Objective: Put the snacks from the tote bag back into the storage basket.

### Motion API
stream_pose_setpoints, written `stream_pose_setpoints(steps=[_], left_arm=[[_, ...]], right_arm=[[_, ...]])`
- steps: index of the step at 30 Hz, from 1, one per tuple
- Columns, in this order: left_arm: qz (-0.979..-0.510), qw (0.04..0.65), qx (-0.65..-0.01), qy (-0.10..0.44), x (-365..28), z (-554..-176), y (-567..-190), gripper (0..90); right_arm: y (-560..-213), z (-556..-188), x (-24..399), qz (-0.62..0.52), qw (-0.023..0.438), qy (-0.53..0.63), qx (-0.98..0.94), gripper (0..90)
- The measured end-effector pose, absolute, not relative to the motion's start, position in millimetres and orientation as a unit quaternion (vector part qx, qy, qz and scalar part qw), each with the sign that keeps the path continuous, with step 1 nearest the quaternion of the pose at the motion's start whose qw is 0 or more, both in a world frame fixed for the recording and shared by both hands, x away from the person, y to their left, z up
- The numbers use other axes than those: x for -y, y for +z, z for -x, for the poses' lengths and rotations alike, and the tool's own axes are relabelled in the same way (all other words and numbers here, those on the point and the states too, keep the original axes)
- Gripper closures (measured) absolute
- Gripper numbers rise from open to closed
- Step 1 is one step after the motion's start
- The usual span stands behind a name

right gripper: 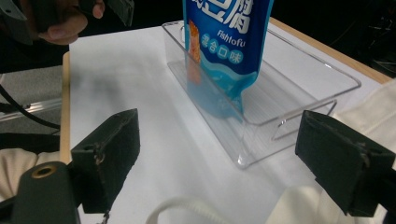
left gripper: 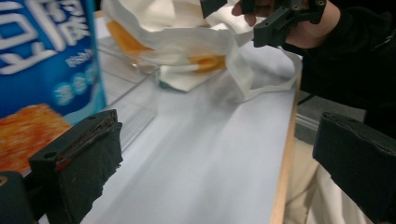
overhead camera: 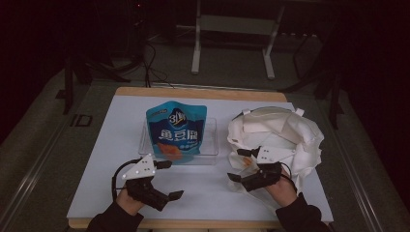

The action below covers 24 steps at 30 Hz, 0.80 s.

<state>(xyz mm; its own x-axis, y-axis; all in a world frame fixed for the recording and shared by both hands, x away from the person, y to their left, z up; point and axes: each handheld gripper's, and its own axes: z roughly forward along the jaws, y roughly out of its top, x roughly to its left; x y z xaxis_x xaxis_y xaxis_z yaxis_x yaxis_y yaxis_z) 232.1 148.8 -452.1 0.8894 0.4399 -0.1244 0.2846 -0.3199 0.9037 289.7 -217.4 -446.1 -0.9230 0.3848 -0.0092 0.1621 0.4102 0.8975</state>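
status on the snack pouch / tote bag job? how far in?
Done: nothing looks packed yet; the blue snack pouch stands in the clear tray. In hand: neither gripper holds anything; the left gripper is open near the tray, and the right gripper is open at the white cloth bag. Left, probably: open the bag and move the pouch in.

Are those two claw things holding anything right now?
No. The left gripper and the right gripper both have open jaws with nothing between them; pouch and bag are untouched.
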Motion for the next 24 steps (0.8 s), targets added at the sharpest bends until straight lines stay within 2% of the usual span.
stream_pose_setpoints(steps=[24], left_arm=[[-0.837, 0.516, -0.181, 0.022, -95, -229, -482, 1.6]], right_arm=[[-466, -259, 261, -0.200, 0.136, 0.527, -0.815, 14.0]])
